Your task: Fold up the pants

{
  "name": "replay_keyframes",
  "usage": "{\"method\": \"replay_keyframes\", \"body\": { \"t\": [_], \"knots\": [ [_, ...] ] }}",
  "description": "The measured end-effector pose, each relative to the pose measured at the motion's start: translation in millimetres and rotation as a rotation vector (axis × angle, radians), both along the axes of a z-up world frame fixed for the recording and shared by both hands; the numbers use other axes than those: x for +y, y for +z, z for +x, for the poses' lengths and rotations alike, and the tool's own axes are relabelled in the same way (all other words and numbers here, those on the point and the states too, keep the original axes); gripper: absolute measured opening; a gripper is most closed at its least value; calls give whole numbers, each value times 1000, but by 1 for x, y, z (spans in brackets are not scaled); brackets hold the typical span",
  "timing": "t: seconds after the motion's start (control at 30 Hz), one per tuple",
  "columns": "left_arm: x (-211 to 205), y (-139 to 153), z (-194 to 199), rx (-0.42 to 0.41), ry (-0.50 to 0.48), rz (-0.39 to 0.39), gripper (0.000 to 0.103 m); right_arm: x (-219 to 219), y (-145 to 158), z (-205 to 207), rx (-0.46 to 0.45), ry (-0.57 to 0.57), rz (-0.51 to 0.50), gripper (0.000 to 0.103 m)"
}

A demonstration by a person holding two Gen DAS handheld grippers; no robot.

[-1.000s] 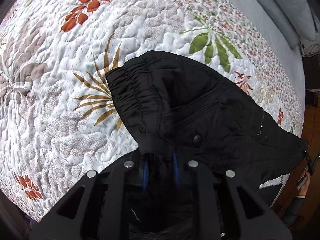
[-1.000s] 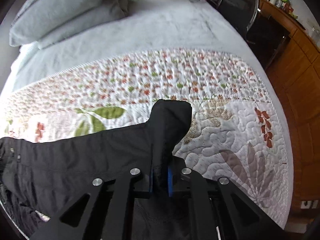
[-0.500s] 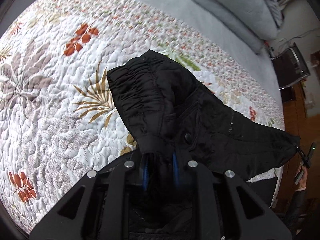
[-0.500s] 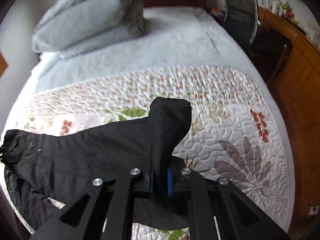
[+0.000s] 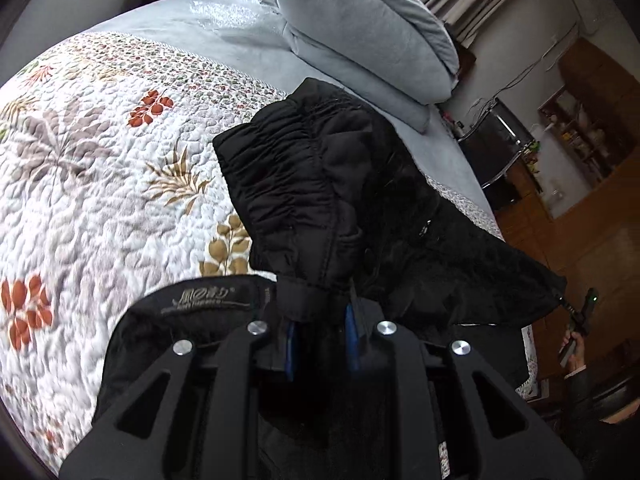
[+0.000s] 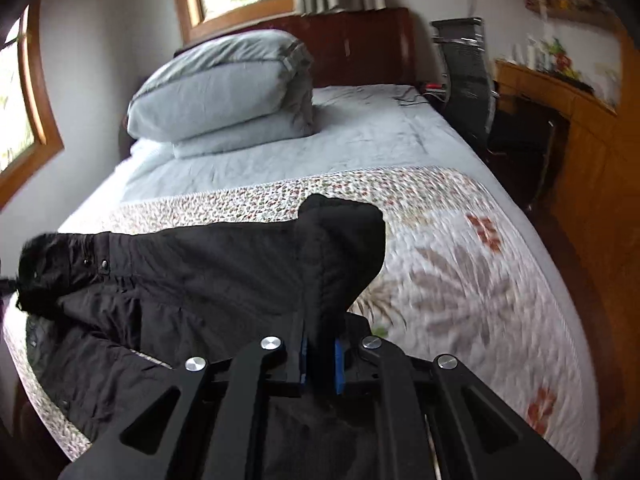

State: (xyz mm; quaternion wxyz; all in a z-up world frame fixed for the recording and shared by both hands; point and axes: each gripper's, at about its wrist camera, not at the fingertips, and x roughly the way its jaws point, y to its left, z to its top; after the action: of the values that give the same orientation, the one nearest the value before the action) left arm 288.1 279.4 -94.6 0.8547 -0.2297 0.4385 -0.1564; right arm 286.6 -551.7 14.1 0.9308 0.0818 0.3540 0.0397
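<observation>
Black quilted pants (image 5: 320, 184) are held stretched above the floral quilt (image 5: 100, 184) near the foot edge of the bed, the elastic waistband pinched between the closed jaws of the left gripper (image 5: 320, 334) and the leg end clamped in the right gripper (image 6: 319, 360). No finished fold is seen laid flat on the quilt, so the task is judged to be at an early or middle stage. Lowering, creasing and at least one further fold are judged to remain.
</observation>
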Motion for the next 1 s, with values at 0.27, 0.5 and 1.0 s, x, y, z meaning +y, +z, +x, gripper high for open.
{"method": "replay_keyframes", "body": {
  "t": [0.27, 0.5, 1.0],
  "knots": [
    [13, -10, -54, 1, 25, -28, 19, -18, -20, -79, -29, -86, 122, 9],
    [23, -31, -90, 28, 41, -59, 22, -22, -46, -130, -3, -139, 193, 9],
    [30, -57, -163, 74, 84, 18, 43, -35, -108, -178, 114, -229, 252, 10]
  ]
}}
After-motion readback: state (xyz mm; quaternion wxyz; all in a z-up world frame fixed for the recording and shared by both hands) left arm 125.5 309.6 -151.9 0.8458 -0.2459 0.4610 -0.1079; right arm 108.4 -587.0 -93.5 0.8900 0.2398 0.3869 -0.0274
